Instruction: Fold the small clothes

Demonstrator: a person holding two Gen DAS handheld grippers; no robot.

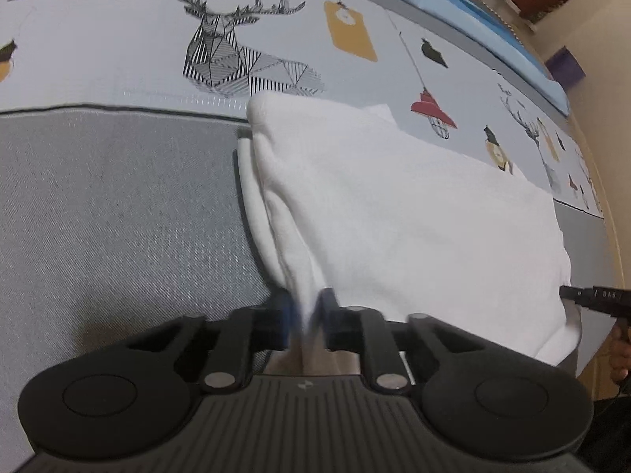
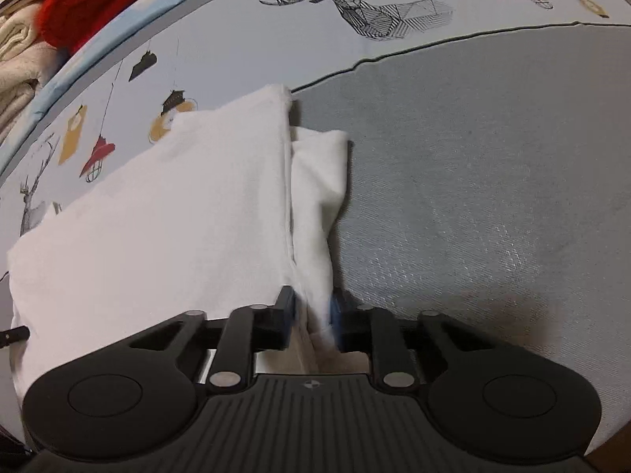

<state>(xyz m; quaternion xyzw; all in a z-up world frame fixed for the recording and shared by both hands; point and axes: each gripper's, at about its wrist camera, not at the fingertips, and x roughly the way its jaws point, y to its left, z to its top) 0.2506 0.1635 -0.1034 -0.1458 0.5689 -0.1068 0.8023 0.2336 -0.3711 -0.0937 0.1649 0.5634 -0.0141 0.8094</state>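
A white garment (image 1: 394, 205) lies folded across the bed, partly on the grey band and partly on the printed sheet. In the left wrist view my left gripper (image 1: 305, 307) is shut on the garment's near left corner, and a ridge of cloth rises from between its pads. The right wrist view shows the same garment (image 2: 157, 216), with my right gripper (image 2: 313, 307) shut on a fold at its near right edge, where a sleeve part sticks out. The right gripper's black tip (image 1: 591, 299) shows at the garment's right side.
The bed cover has a grey band (image 1: 118, 216) near me and a pale sheet printed with deer and lamps (image 1: 118, 59) beyond. A red item (image 2: 79, 4) and folded pale cloths (image 2: 15, 47) lie past the far edge. A hand (image 1: 619, 354) shows at right.
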